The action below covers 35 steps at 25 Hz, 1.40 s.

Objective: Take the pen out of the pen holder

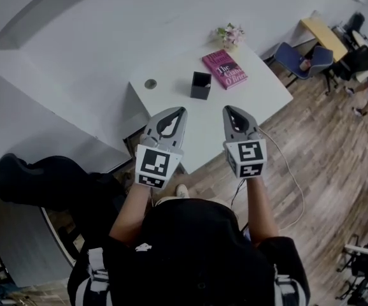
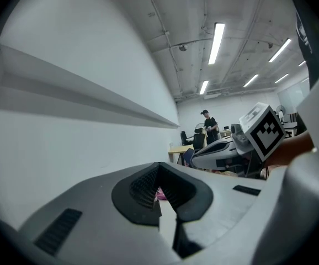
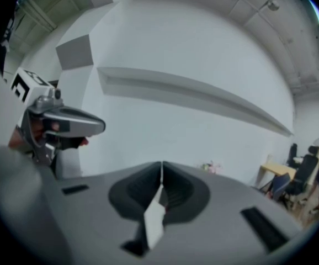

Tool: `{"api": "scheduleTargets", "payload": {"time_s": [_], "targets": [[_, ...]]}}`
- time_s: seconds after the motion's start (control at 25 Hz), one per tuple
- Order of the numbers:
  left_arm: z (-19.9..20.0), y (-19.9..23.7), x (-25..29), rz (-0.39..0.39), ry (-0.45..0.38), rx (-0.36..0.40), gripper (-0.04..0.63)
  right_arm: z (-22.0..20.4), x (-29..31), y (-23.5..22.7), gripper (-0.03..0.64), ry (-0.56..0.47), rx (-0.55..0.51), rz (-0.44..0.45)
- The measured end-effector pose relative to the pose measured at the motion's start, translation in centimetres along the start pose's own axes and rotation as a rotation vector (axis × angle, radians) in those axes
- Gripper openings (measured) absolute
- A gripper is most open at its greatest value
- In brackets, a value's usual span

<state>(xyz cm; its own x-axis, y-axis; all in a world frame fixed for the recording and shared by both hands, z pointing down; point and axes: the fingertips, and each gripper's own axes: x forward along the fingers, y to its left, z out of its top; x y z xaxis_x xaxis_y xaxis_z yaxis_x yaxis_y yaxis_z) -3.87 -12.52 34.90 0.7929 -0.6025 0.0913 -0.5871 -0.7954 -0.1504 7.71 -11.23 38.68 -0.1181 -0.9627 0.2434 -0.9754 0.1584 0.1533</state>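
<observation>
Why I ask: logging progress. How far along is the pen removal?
Nothing looks done. In hand: left gripper and right gripper, both shut and empty, hover short of the black square pen holder on the white table. Remaining: reach it, grip the pen, lift it out.

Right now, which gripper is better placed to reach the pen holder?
Left, narrowly. The left gripper is slightly nearer the pen holder and points at it; the right gripper aims more between it and the book. Both are shut and empty, so either must open first.
</observation>
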Motion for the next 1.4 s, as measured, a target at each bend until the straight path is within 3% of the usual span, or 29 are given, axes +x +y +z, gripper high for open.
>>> {"api": "scheduleTargets", "payload": {"time_s": [0.48, 0.92, 1.4], "targets": [[-2.9, 2.8, 0.8, 0.003, 0.042, -0.045, 0.02, -1.1, 3.9, 1.9, 0.035, 0.05, -0.006, 0.036], [-4.2, 2.8, 4.9, 0.0, 0.062, -0.072, 0.02, -2.4, 6.4, -1.1, 0.035, 0.072, 0.008, 0.044], [-5.5, 3.6, 10.9, 0.039, 0.107, -0.089, 0.02, -4.4, 11.4, -5.0, 0.035, 0.129, 0.038, 0.14]]}}
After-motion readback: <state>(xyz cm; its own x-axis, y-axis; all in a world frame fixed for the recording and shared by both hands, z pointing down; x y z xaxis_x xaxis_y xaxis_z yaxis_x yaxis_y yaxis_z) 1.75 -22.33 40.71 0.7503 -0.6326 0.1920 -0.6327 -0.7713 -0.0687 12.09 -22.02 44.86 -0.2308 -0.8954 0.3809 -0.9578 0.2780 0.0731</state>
